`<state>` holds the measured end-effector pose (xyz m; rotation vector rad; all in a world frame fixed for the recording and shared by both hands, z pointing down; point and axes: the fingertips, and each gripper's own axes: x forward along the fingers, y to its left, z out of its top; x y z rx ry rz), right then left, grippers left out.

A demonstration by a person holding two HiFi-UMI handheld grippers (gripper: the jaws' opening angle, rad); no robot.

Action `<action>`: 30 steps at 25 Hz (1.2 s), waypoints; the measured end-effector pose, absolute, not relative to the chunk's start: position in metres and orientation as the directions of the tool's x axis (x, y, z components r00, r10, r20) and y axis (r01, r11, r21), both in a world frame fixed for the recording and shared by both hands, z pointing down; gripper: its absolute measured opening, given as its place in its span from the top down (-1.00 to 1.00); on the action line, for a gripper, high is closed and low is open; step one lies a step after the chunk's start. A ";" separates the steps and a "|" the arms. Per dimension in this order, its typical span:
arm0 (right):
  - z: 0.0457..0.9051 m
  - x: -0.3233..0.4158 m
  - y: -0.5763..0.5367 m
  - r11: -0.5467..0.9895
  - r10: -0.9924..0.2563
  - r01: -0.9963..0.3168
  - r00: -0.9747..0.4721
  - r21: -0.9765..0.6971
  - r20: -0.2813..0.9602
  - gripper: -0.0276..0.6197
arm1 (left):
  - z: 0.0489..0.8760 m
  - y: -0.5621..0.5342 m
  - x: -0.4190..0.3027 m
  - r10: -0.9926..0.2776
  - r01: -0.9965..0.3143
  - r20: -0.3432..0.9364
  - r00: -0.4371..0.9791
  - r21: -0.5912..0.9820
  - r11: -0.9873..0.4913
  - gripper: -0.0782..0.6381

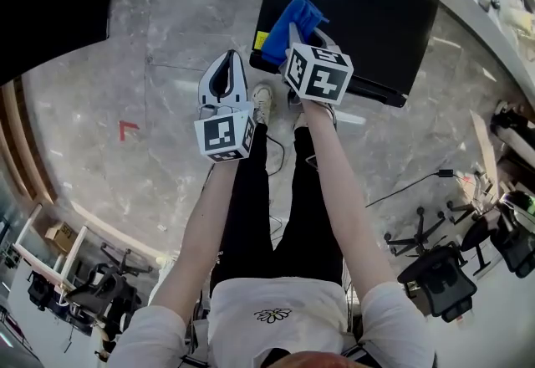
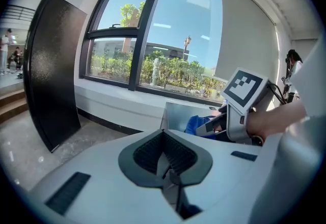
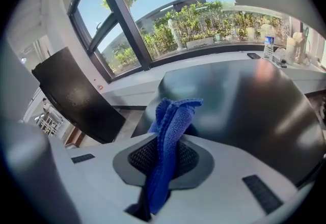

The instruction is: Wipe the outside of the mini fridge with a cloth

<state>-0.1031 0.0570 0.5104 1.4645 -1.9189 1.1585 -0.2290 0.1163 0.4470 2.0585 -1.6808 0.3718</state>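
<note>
Grey marble floor (image 1: 159,99) is filling the head view, and a big window (image 2: 153,39) with greenery behind it is showing in both gripper views. The black mini fridge (image 1: 368,7) is sitting at one o'clock from the person, top face up to the camera, while a tall black panel (image 1: 50,15) is leaning in at ten o'clock. The person is standing just short of the fridge, both arms stretched out. The right gripper (image 1: 290,38) is hanging over the fridge's corner nearest the person, its jaws clamped tight on a blue cloth (image 3: 170,131), which is sticking up between them and bunching at the top. The left gripper (image 1: 226,74) is hovering beside it at nine o'clock, over bare floor, jaws pressed together with nothing between them. A small red mark (image 1: 127,130) is showing on the floor further out at nine o'clock.
</note>
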 end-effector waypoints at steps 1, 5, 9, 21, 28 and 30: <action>0.511 -0.093 0.059 0.074 -0.551 -0.939 -0.319 -0.336 0.771 0.71 | 0.447 0.115 -0.221 -0.849 -0.971 0.477 0.227 0.173 -0.163 0.77; 0.515 -0.042 0.068 0.039 -0.562 -0.947 -0.285 -0.320 0.776 0.71 | 0.449 0.115 -0.182 -0.839 -0.964 0.477 0.261 0.172 -0.203 0.77; 0.517 0.008 0.075 -0.008 -0.574 -0.954 -0.240 -0.299 0.783 0.71 | 0.455 0.115 -0.146 -0.820 -0.953 0.486 0.303 0.174 -0.249 0.77; 0.517 0.177 0.117 -0.179 -0.591 -0.963 -0.059 -0.202 0.805 0.71 | 0.458 0.115 -0.036 -0.769 -0.907 0.483 0.419 0.194 -0.373 0.77; 0.516 0.224 0.135 -0.246 -0.593 -0.952 0.000 -0.182 0.805 0.71 | 0.454 0.118 0.001 -0.751 -0.887 0.474 0.459 0.192 -0.421 0.77; 0.516 0.234 0.140 -0.264 -0.592 -0.948 0.014 -0.178 0.806 0.71 | 0.453 0.119 0.005 -0.750 -0.885 0.475 0.461 0.187 -0.426 0.77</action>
